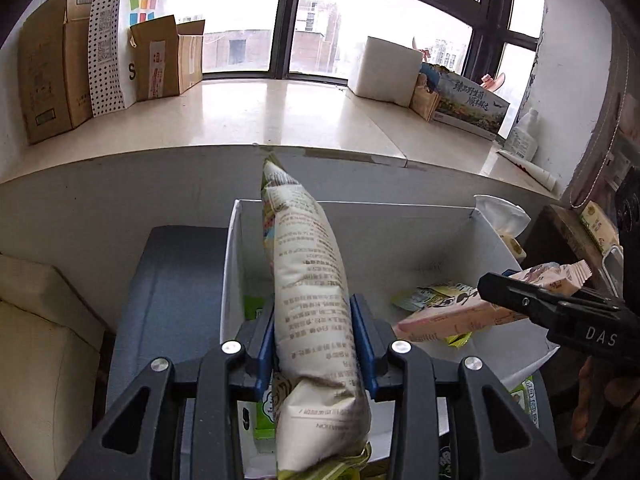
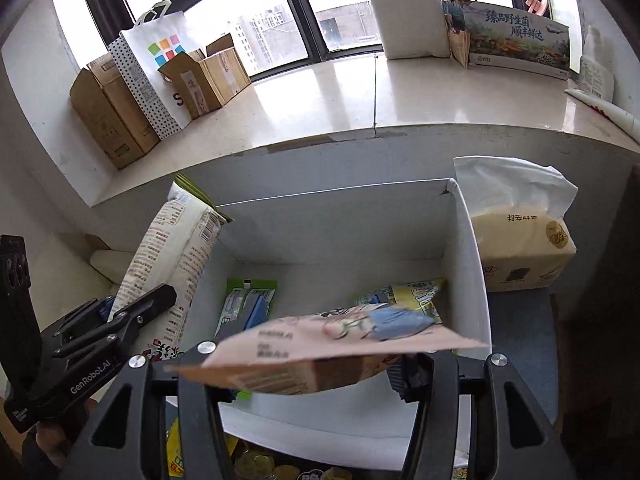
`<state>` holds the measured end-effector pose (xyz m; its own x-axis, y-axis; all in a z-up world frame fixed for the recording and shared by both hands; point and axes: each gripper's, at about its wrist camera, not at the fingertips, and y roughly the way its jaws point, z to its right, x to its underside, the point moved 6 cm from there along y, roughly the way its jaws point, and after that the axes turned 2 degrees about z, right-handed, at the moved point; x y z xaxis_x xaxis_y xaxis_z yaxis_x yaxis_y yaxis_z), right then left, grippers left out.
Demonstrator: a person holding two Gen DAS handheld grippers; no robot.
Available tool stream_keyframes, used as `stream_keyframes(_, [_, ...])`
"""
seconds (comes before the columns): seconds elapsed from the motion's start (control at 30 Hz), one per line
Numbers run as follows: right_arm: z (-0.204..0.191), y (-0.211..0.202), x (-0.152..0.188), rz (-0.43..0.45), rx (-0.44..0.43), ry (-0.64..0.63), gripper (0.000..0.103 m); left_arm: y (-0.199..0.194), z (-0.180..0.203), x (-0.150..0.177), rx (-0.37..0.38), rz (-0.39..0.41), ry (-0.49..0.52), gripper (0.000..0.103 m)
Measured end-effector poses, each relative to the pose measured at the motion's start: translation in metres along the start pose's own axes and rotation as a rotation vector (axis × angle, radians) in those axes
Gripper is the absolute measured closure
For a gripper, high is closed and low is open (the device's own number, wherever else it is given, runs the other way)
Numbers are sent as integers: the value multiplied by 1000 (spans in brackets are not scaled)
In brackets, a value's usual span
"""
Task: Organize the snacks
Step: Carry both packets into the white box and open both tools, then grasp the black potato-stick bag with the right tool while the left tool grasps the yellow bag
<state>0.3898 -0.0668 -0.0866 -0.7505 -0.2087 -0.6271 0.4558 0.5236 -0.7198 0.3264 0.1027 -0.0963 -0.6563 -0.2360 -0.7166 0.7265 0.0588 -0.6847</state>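
My left gripper (image 1: pixel 316 344) is shut on a tall cream snack bag (image 1: pixel 308 288) with printed text, held upright over the left edge of a white open box (image 1: pixel 400 216). The bag also shows in the right wrist view (image 2: pixel 176 248). My right gripper (image 2: pixel 316 364) is shut on a flat pink snack packet (image 2: pixel 320 348), held level above the box (image 2: pixel 468 248); it shows in the left wrist view (image 1: pixel 452 316) too. In the box lie a green packet (image 2: pixel 248 300) and a yellow packet (image 2: pixel 416 296).
A tissue pack (image 2: pixel 520 244) stands right of the box. The box rests on a blue-grey surface (image 1: pixel 168 288). Behind is a pale window ledge (image 1: pixel 280 116) with cardboard boxes (image 1: pixel 52 72), a paper bag (image 1: pixel 132 32) and a printed carton (image 1: pixel 468 100). More snacks (image 2: pixel 256 464) lie in front.
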Motion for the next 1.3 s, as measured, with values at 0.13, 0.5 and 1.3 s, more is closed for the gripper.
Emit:
stream_keyframes(0.13, [8,0,-1,-1,3,39,7,1,2,5,16,-9,13,30])
stream_keyframes(0.5, [24,-42,-21,134,29,61,1,-23,14,3,25,25,67,0])
stream_keyframes(1.3, [-2,-124,193,60,-64,-81,0,-144,-1,145,86,18,35,0])
